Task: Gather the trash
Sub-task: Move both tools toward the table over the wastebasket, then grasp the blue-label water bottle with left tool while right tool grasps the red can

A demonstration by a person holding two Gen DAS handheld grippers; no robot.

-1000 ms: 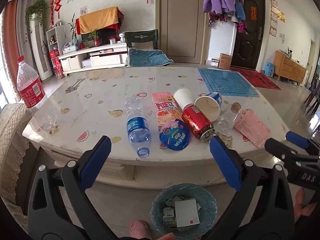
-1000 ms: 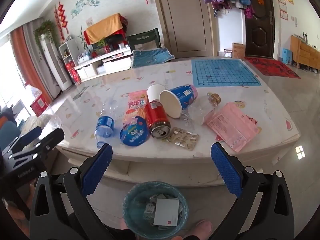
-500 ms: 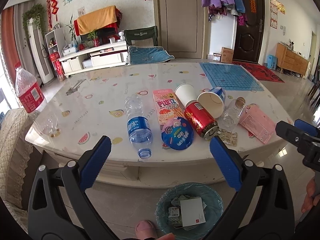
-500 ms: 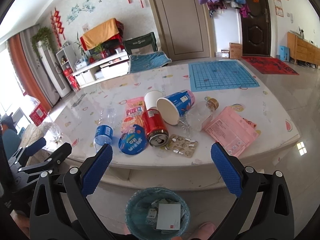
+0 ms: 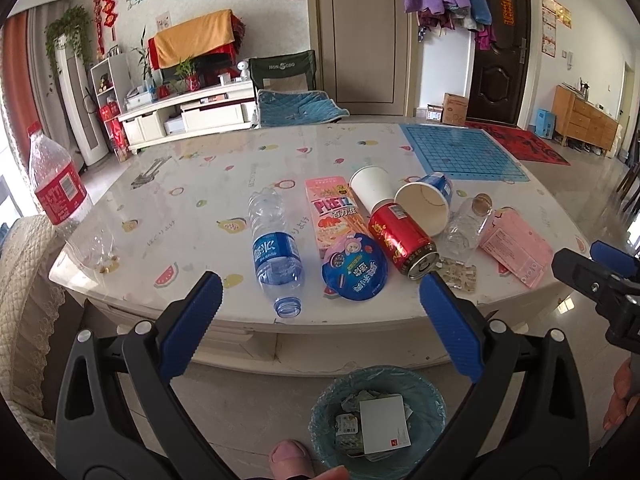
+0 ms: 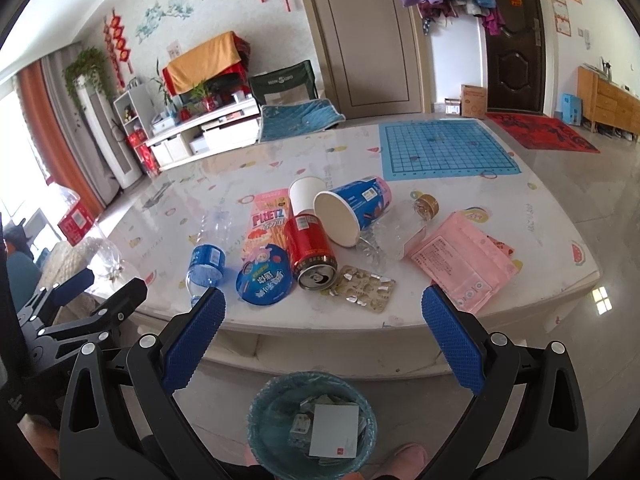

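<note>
Trash lies near the table's front edge: a clear water bottle (image 5: 274, 252) with a blue label, a blue foil lid (image 5: 355, 268), a red can (image 5: 402, 240), a pink Pretz box (image 5: 334, 210), two paper cups (image 5: 424, 206), a blister pack (image 6: 362, 288) and a pink pouch (image 6: 464, 262). A blue-lined bin (image 5: 378, 416) (image 6: 312, 420) with scraps and a white card stands on the floor below. My left gripper (image 5: 320, 320) and right gripper (image 6: 324, 320) both hover open above the bin, short of the table, holding nothing.
A tall red-labelled bottle (image 5: 56, 188) stands at the table's left corner. A blue grid mat (image 6: 444, 148) lies at the far right. A clear jar (image 6: 404, 228) lies beside the cups. The person's toes (image 5: 290, 456) show near the bin. A cloth-covered seat (image 5: 20, 300) is left.
Both grippers have risen and drawn back slightly, so the table and bin sit lower and farther in view. Nothing on the table has moved.
</note>
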